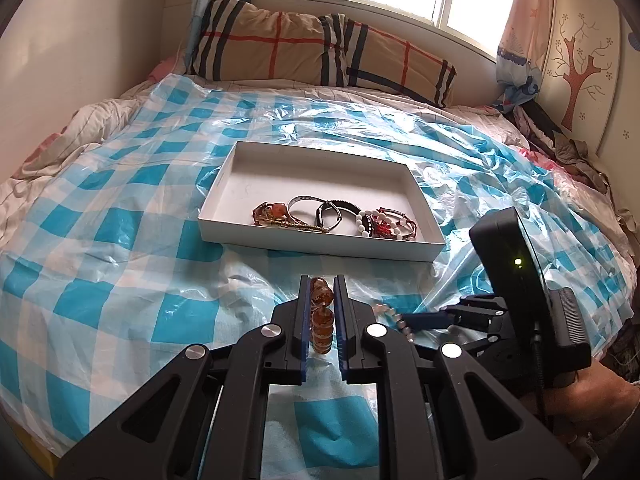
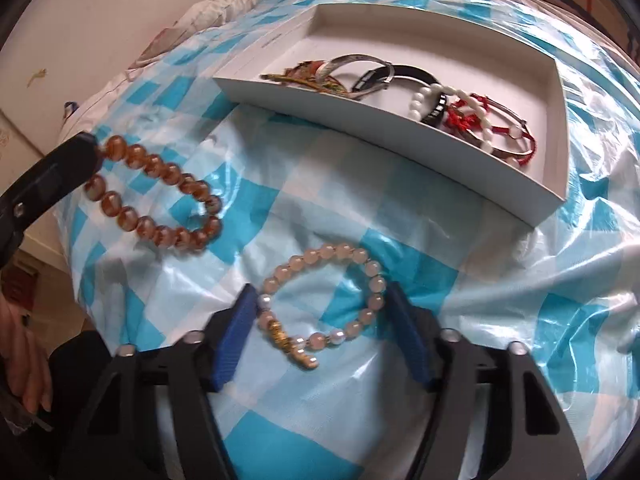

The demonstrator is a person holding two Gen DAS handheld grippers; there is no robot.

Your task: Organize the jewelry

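My left gripper (image 1: 322,285) is shut on an amber bead bracelet (image 1: 322,312), which hangs between its fingers; in the right wrist view the bracelet (image 2: 160,200) trails from the left gripper (image 2: 86,148) over the sheet. My right gripper (image 2: 320,300) is open, its blue pads on either side of a pale pink bead bracelet (image 2: 332,300) with a gold charm lying on the sheet. A white shallow box (image 1: 224,224) (image 2: 552,184) holds several bangles and bracelets (image 1: 336,216) (image 2: 440,96).
A blue-and-white checked plastic sheet (image 1: 120,208) (image 2: 480,320) covers the bed. A plaid pillow (image 1: 320,52) lies at the head, under a window. A wall runs along the left. Clothes (image 1: 560,144) are piled at the right edge.
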